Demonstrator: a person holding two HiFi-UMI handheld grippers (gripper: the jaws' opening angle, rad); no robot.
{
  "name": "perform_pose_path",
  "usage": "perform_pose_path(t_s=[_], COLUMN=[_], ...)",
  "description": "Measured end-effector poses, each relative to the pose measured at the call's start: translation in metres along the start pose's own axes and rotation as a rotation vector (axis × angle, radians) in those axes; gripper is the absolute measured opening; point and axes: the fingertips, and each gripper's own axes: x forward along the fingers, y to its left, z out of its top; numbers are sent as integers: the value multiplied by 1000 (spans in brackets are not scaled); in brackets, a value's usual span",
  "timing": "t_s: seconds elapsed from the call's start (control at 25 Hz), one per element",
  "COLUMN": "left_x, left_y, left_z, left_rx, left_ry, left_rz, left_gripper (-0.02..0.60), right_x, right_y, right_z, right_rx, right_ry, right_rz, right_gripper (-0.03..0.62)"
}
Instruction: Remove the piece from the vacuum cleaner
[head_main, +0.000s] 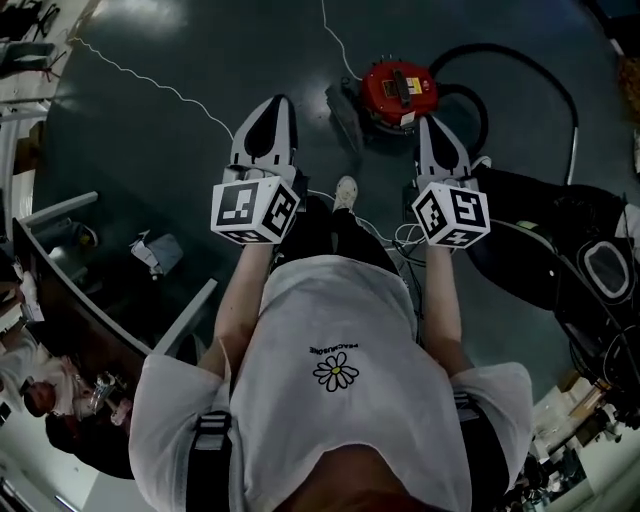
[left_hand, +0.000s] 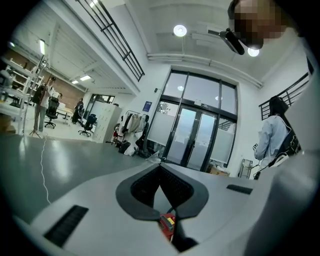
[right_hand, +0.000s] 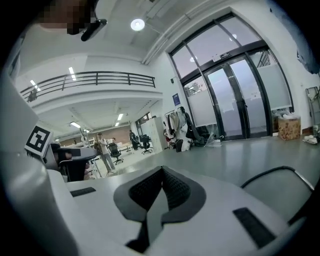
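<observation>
A red canister vacuum cleaner (head_main: 398, 90) stands on the dark floor ahead of my feet. Its black hose (head_main: 560, 85) loops off to the right. My left gripper (head_main: 284, 100) is held in the air to the left of the vacuum, jaws shut on nothing. My right gripper (head_main: 424, 120) hovers just to the right of the vacuum and nearer to me, also shut and empty. In the left gripper view the closed jaws (left_hand: 161, 167) point out across the hall, and a sliver of the red vacuum (left_hand: 167, 222) shows through the gap beneath them. The right gripper (right_hand: 161, 170) faces the hall too.
A thin white cable (head_main: 150, 75) runs over the floor at the left. A dark desk (head_main: 60, 300) stands at the left edge, with crumpled paper (head_main: 155, 250) beside it. Black equipment and cords (head_main: 560, 240) lie at the right. People stand far off in the hall.
</observation>
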Motion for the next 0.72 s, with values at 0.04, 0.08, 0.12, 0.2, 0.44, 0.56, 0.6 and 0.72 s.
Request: perform_pose_path(t_s=[0.04, 0.08, 0.12, 0.2, 0.44, 0.56, 0.6, 0.72], left_x=[6, 12, 18, 31, 94, 134, 145, 171], left_y=[3, 6, 9, 15, 23, 39, 47, 70], left_z=[-4, -8, -13, -24, -98, -159, -185, -272], left_rx=[-3, -3, -2, -4, -106, -204, -227, -282], left_ry=[13, 25, 36, 68, 277, 384, 427, 571], left_rz=[5, 13, 23, 31, -60, -39, -23, 34], left_gripper=[3, 3, 3, 3, 114, 114, 114, 124], right_x=[7, 14, 23, 38, 91, 135, 150, 196], right_y=[-4, -9, -14, -21, -32, -52, -60, -85], right_z=[-2, -5, -8, -12, -44, -91, -110, -172], right_rx=[2, 6, 11, 17, -33, 16, 7, -84], right_ry=[8, 18, 29, 44, 164, 283, 324, 450], right_rz=[3, 8, 11, 2, 13, 52, 54, 67], right_gripper=[12, 12, 12, 12, 12, 12, 12, 11])
